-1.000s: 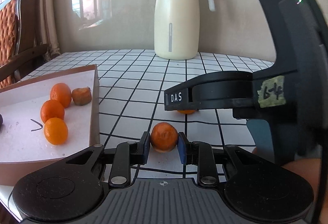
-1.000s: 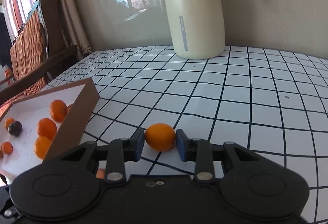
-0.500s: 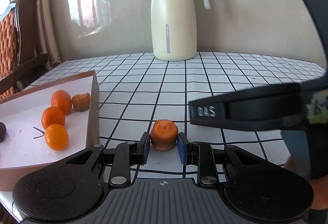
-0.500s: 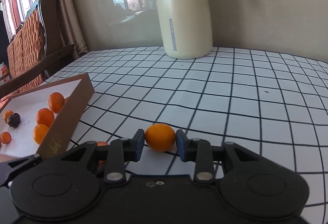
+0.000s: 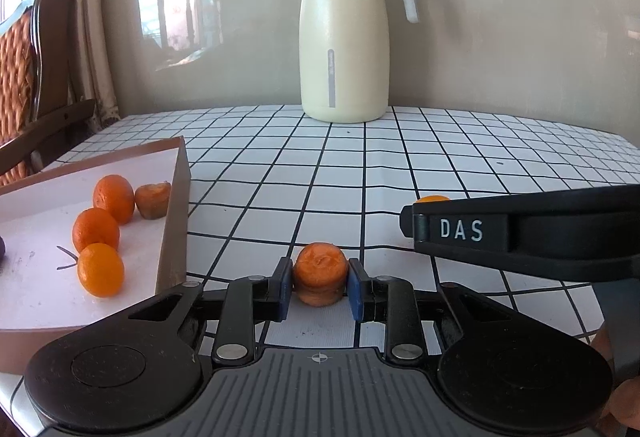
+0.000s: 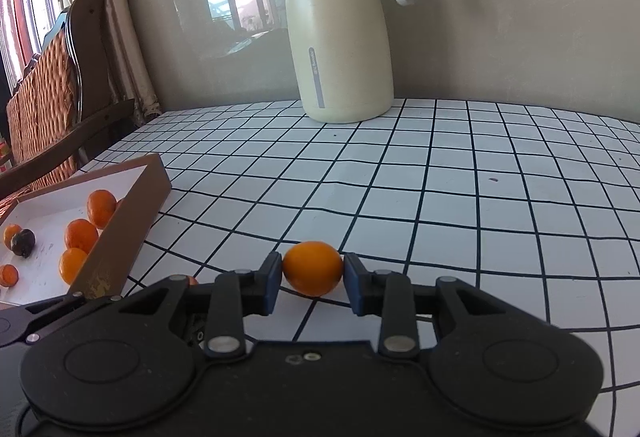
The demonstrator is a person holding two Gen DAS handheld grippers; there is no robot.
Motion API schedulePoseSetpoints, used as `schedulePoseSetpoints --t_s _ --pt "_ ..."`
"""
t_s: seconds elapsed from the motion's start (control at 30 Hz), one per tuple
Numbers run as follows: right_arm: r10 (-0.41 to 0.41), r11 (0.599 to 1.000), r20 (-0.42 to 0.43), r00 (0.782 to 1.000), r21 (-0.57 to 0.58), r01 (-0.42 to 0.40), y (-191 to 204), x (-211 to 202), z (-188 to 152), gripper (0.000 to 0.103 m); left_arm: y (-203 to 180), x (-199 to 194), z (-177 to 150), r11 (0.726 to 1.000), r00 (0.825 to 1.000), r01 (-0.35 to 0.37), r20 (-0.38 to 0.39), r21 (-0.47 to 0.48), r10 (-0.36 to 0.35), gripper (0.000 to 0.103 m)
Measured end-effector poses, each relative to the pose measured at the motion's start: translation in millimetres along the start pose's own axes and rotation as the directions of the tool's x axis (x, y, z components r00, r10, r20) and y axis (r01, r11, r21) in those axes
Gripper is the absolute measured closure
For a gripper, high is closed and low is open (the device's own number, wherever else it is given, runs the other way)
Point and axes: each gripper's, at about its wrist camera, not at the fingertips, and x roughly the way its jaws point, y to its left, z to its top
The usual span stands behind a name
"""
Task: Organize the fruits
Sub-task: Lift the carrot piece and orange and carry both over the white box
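Your left gripper (image 5: 319, 287) is clamped snug on a wrinkled, squashed-looking orange fruit (image 5: 319, 273), blue pads pressing both sides. Your right gripper (image 6: 311, 279) is pinched tight on a smooth orange fruit (image 6: 312, 267), same deal. Both fruits sit just above the checkered tablecloth (image 6: 440, 205). Off to your left is the cardboard box (image 5: 176, 205), white inside, with 3 round oranges in it plus 1 shrivelled one (image 5: 152, 199). A cream thermos jug (image 5: 344, 37) stands upright at the far side of the table.

Seven orange fruits (image 5: 319, 273), one dark fruit (image 6: 23, 242), one box (image 6: 132, 215), one jug (image 5: 344, 37), one chair (image 6: 60, 97).
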Motion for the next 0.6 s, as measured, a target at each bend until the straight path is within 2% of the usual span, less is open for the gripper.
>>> schedulePoseSetpoints --t_s 0.6 --pt "-0.059 0.998 0.034 0.998 -0.031 0.06 -15 -55 -19 0.078 -14 -22 -8 0.998 0.999 0.05 0.011 0.04 -0.05 0.074"
